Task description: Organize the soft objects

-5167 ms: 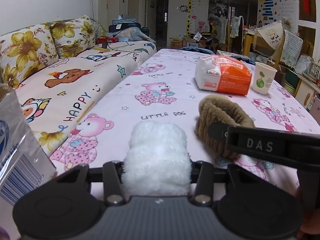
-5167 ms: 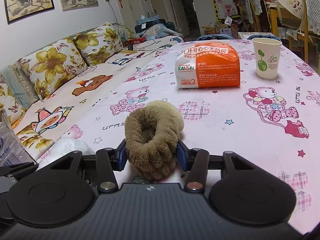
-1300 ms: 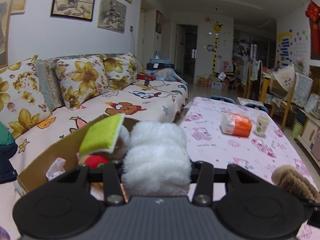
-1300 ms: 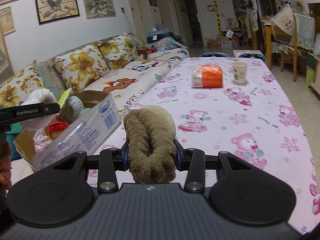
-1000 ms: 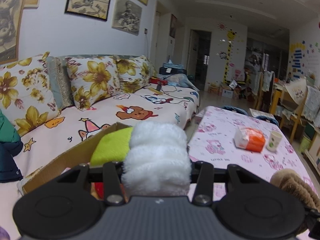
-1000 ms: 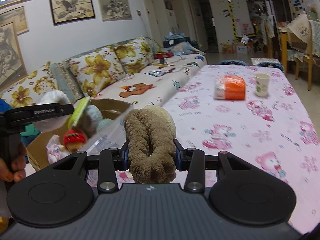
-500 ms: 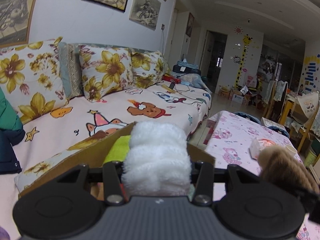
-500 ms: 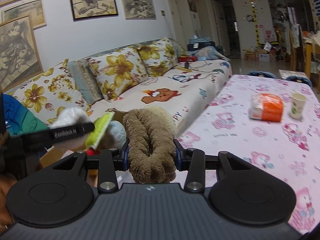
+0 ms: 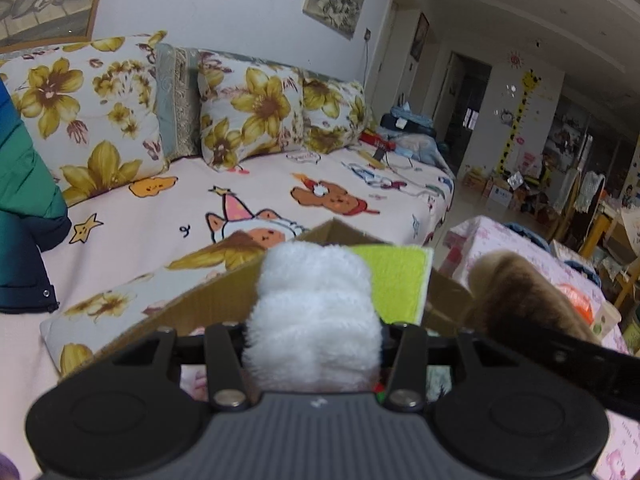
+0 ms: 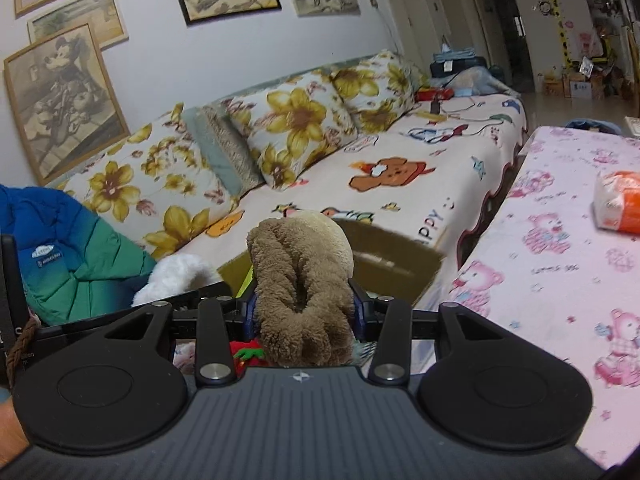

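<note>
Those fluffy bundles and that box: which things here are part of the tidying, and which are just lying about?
Part of the job:
- white fluffy bundle, held in left gripper
- brown fluffy bundle, between right gripper jaws, just opening
- cardboard box

Lying about:
- floral cushions
- blue-green jacket
- orange packet

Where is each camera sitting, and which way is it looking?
Left wrist: rides the left gripper, which squeezes the white fluffy thing; faces the cardboard box and sofa. No hand shows.
Right wrist: rides the right gripper, its jaws just opening around the brown fluffy thing; faces box, sofa and pink table. A hand's edge shows.
Both share: both fluffy things, the box, the sofa.
</note>
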`<action>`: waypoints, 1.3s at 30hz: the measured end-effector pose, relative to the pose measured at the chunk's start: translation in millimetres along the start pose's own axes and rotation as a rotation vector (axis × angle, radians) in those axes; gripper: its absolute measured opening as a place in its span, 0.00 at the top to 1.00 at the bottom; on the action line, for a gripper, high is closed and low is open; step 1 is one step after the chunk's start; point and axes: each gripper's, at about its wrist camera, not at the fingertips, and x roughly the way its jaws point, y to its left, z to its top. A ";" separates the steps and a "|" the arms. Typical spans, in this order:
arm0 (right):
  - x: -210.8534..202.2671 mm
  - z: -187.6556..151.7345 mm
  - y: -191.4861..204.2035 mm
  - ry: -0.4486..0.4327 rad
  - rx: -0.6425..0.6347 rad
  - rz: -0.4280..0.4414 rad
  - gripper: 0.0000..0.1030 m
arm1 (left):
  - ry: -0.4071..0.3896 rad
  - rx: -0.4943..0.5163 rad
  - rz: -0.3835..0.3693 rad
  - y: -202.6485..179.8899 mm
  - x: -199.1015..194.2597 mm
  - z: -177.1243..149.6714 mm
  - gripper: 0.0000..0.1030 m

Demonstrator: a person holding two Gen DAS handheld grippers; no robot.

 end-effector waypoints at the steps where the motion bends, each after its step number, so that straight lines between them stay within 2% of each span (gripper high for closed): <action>1: 3.5 -1.1 1.0 0.014 0.001 0.008 0.39 | 0.007 0.005 0.002 -0.5 1.3 -1.9 0.56; 2: 3.5 -1.1 1.0 0.014 0.001 0.008 0.31 | 0.016 0.007 0.003 0.0 2.4 -2.9 0.53; 3: 11.0 1.6 4.4 0.031 0.001 0.010 0.15 | 0.027 0.007 0.005 0.8 3.3 -3.9 0.47; 4: 8.3 0.0 4.1 0.023 0.008 -0.013 0.10 | 0.030 0.004 0.009 2.2 2.8 -4.6 0.44; 7: 0.2 1.1 0.6 -0.002 0.012 -0.022 0.10 | 0.023 0.006 0.018 5.3 -2.2 -4.2 0.30; 8: -6.1 1.6 -1.8 -0.016 0.020 -0.030 0.06 | 0.022 0.008 0.021 5.2 -4.1 -3.4 0.25; 9: -12.4 2.3 -4.1 -0.033 0.027 -0.041 0.03 | 0.016 0.006 0.024 5.0 -6.1 -2.9 0.23; 11: -25.3 3.4 -7.7 -0.069 0.024 -0.072 0.03 | 0.006 0.002 0.020 4.1 -11.0 -1.9 0.21; 12: -34.5 3.1 -11.7 -0.098 0.017 -0.115 0.03 | 0.000 0.004 0.015 2.8 -13.9 -1.9 0.18; 13: -34.5 3.1 -11.7 -0.098 0.017 -0.115 0.02 | -0.007 0.007 0.012 1.2 -16.5 -1.5 0.14; 15: -42.7 1.3 -16.1 -0.115 0.021 -0.158 0.00 | -0.031 0.017 0.023 -2.0 -21.5 -1.4 0.02; 18: -53.0 -5.2 -20.9 -0.121 0.024 -0.220 0.00 | -0.060 0.059 0.042 -8.2 -27.8 -1.5 0.01; 25: -76.3 -19.7 -25.6 -0.135 0.040 -0.347 0.00 | -0.067 0.132 0.047 -26.4 -44.0 -7.6 0.01; 33: -100.7 -29.9 -20.2 -0.139 0.051 -0.395 0.00 | -0.085 0.209 0.023 -50.2 -79.6 -27.1 0.01; 39: -120.8 -37.3 -6.8 -0.145 0.025 -0.413 0.00 | -0.085 0.212 -0.015 -60.6 -106.9 -34.8 0.01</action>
